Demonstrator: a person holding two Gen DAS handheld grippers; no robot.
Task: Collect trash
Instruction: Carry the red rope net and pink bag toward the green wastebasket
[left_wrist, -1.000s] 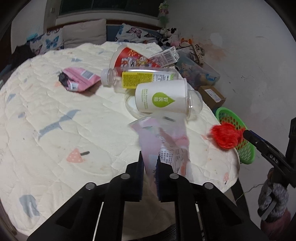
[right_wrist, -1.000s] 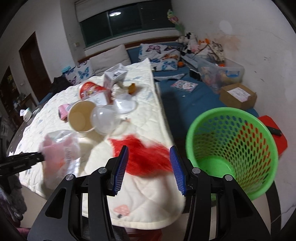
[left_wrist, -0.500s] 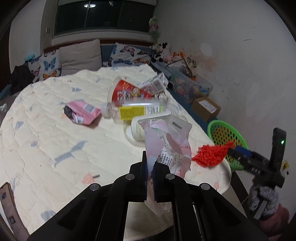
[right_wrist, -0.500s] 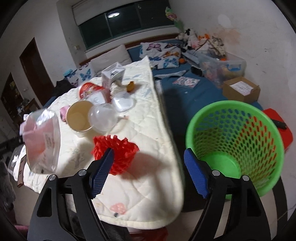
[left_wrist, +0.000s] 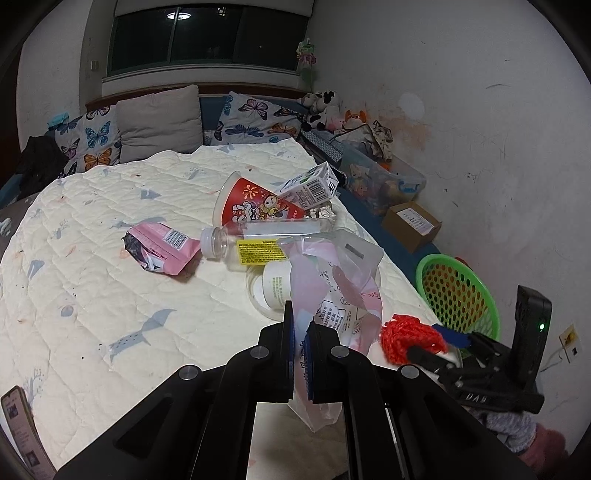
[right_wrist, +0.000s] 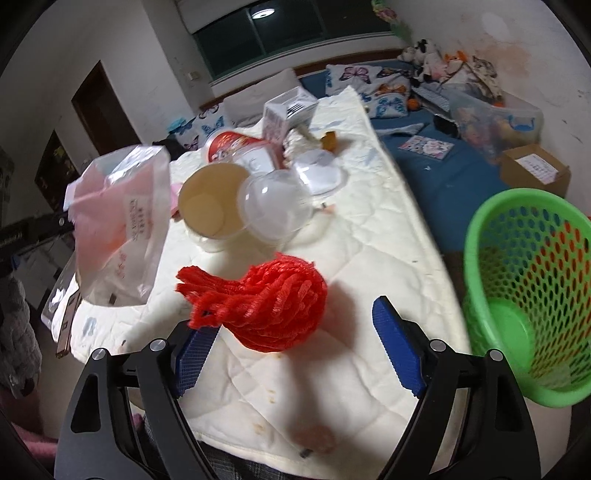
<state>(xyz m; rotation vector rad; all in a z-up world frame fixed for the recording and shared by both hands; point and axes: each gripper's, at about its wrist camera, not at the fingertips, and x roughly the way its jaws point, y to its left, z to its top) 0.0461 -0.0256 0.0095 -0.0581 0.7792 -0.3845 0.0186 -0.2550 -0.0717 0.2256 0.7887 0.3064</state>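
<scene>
My left gripper (left_wrist: 300, 356) is shut on a clear pink-printed plastic bag (left_wrist: 338, 284) and holds it above the quilted table (left_wrist: 92, 280); the bag also shows in the right wrist view (right_wrist: 118, 229). My right gripper (right_wrist: 297, 350) is open. A red foam net (right_wrist: 266, 306) sits between its fingers, touching the left pad (right_wrist: 194, 349); the net also shows in the left wrist view (left_wrist: 410, 338). The green mesh basket (right_wrist: 532, 295) stands on the floor to the right, off the table edge.
On the table lie a paper cup (right_wrist: 210, 206) with a clear dome lid (right_wrist: 277, 206), a clear bottle (left_wrist: 258, 240), a red cup (left_wrist: 255, 206), a carton (left_wrist: 310, 186) and a pink wrapper (left_wrist: 162, 247). A cardboard box (left_wrist: 412, 225) sits on the floor.
My left gripper lifted the plastic bag up off the table. My right gripper opened wide, and the red net now rests against its left pad.
</scene>
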